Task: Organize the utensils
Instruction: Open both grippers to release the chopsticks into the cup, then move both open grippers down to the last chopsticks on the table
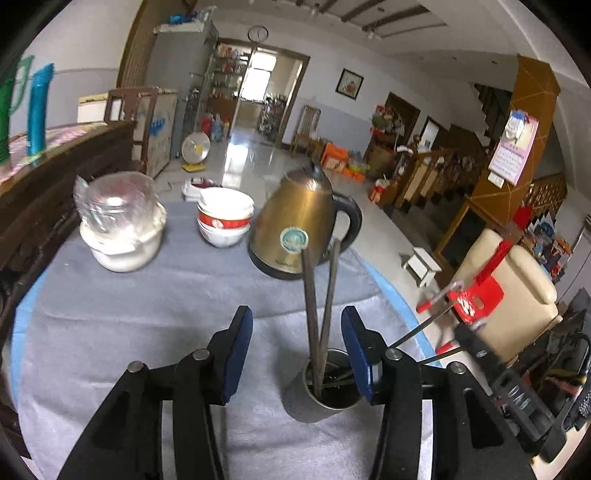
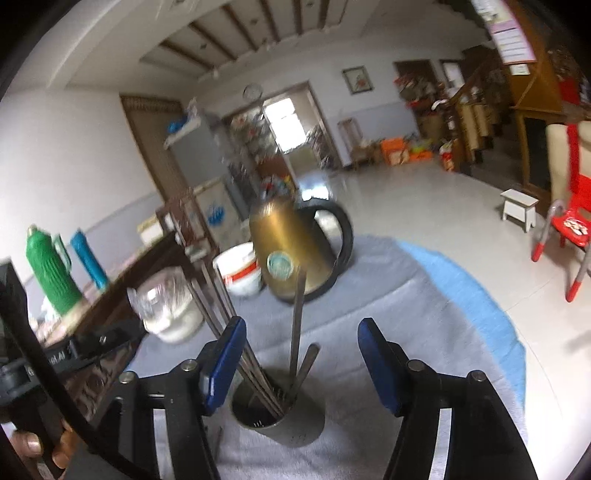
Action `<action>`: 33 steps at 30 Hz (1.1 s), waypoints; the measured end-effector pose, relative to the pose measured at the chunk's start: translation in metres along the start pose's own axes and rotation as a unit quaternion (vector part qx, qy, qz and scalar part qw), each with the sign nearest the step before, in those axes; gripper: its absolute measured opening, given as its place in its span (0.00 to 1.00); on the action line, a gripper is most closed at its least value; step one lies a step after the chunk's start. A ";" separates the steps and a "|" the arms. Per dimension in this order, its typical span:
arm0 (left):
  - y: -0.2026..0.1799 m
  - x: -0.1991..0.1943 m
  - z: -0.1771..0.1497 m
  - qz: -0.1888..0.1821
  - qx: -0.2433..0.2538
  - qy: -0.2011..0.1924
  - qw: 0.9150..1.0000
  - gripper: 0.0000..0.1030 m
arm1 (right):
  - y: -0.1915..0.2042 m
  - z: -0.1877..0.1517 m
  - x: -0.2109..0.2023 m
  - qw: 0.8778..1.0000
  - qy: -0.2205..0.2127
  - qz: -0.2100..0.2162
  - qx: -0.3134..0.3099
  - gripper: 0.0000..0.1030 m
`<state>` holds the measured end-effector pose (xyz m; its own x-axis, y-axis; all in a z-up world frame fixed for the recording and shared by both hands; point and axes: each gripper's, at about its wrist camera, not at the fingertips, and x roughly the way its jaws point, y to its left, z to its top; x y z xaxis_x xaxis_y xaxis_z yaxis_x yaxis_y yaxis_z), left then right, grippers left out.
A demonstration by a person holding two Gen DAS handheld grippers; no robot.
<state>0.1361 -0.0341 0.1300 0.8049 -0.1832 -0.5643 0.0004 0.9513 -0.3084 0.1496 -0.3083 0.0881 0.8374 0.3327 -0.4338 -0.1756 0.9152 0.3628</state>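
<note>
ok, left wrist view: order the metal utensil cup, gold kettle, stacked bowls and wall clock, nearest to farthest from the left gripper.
From the left gripper, jaws open:
1. Metal utensil cup: right at the fingers, beside the right pad, chopsticks standing in it.
2. Gold kettle: ahead, slightly right, on the grey cloth.
3. Stacked bowls: ahead, left of the kettle; depth is close to the kettle's, so that ranking is loose.
4. Wall clock: far wall, above the doorway.

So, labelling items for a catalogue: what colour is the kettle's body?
Brassy gold, with a black handle; the kettle shows sharpest in the left wrist view.
</note>
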 end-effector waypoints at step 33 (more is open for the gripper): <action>0.166 -0.010 -0.190 0.157 -0.106 0.230 0.955 0.67 | 0.075 -0.171 0.069 0.936 0.343 0.077 0.003 0.40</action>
<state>0.0156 0.0783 -0.0609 0.4009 -0.0334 -0.9155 -0.3570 0.9146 -0.1897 0.1052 -0.1780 -0.0557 0.2724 0.5296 -0.8033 -0.2618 0.8442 0.4678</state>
